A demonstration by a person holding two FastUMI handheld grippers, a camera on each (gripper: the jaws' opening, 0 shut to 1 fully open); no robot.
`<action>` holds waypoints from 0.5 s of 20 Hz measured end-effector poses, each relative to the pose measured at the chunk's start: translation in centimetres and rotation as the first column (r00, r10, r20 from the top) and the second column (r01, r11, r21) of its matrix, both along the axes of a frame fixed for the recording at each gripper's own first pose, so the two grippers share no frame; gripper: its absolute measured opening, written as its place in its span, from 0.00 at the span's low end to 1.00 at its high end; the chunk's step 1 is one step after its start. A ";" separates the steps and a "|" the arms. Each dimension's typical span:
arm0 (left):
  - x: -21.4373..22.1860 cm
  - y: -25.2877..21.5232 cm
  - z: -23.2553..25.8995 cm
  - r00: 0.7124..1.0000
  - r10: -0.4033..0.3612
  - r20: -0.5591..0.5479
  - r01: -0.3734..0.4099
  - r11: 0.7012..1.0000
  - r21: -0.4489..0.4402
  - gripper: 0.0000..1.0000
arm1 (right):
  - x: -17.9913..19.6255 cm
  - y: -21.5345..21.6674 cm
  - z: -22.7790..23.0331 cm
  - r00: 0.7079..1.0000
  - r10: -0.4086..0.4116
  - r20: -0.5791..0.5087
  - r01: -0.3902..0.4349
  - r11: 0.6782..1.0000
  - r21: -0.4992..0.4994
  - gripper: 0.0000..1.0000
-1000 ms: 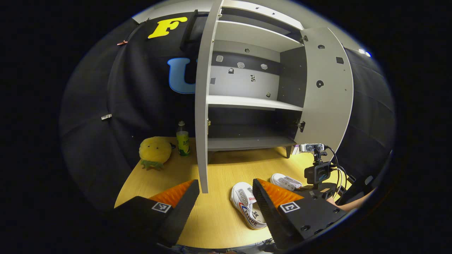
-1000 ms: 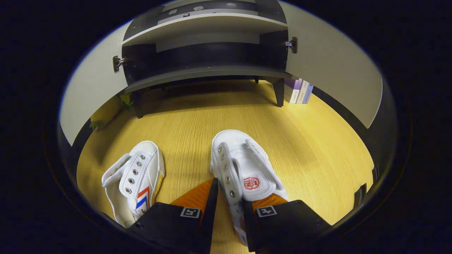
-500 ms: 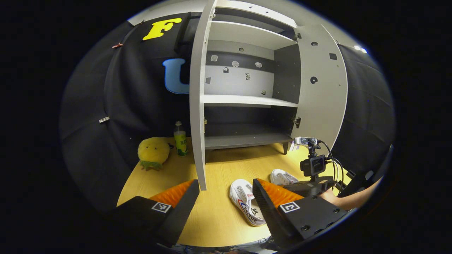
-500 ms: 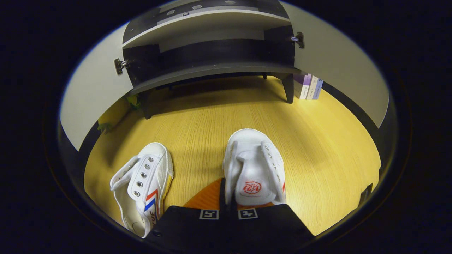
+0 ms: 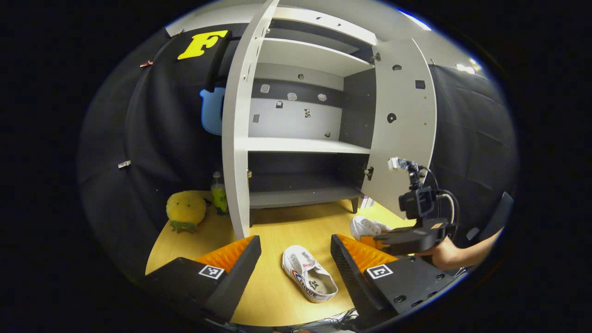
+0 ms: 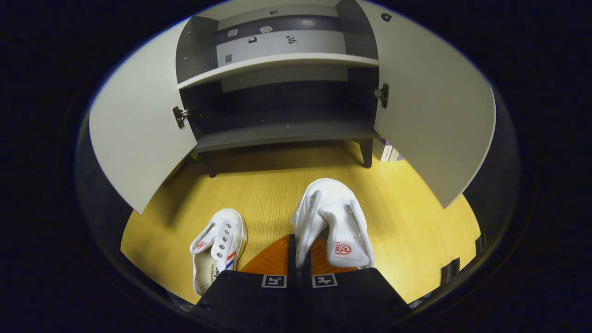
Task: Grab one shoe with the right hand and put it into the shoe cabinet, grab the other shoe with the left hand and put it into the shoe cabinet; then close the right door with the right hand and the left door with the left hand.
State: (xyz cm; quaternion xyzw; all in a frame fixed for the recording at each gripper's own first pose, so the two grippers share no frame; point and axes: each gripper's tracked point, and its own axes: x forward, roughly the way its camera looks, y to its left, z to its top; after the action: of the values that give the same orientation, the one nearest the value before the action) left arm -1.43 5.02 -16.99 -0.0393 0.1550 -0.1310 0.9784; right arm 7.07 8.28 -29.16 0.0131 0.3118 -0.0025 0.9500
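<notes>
Right claw [image 6: 296,259] pinches the canvas side wall of one shoe [image 6: 332,222], lifted off the worktop [image 6: 416,231], facing the cabinet [image 6: 282,129]. Soft cloth may slip or sag and catch the bottom shelf edge. Left claw [image 5: 296,259] spread; other shoe [image 5: 309,276] lies near the worktop's front edge.

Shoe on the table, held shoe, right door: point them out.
Shoe on the table [image 5: 309,276]: left gripper view, insole.
Held shoe [image 6: 332,217]: right gripper view, tongue.
Right door [image 6: 430,115]: right gripper view, inner face.
</notes>
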 end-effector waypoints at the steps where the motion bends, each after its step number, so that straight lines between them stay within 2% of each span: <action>1: 0.3 0.0 0.5 1.000 -0.002 0.015 0.002 1.000 0.003 0.95 | 0.5 -0.1 2.3 0.999 0.004 0.046 -0.004 1.000 -0.013 0.05; 5: 1.3 0.3 2.3 0.998 -0.003 0.063 0.003 1.000 0.007 0.95 | 2.6 1.1 10.7 0.978 0.084 0.191 -0.074 0.995 -0.059 0.05; 10: 1.4 -0.3 3.0 0.997 -0.010 0.081 0.010 1.000 0.000 0.95 | 7.8 2.3 20.1 0.929 0.096 0.356 -0.086 0.995 -0.046 0.05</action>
State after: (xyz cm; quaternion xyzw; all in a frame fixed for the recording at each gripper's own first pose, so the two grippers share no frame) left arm -0.05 4.70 -13.96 -0.0332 0.1153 -0.1376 0.9832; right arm 14.86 10.53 -9.11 -0.0149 0.1337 0.0393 0.9901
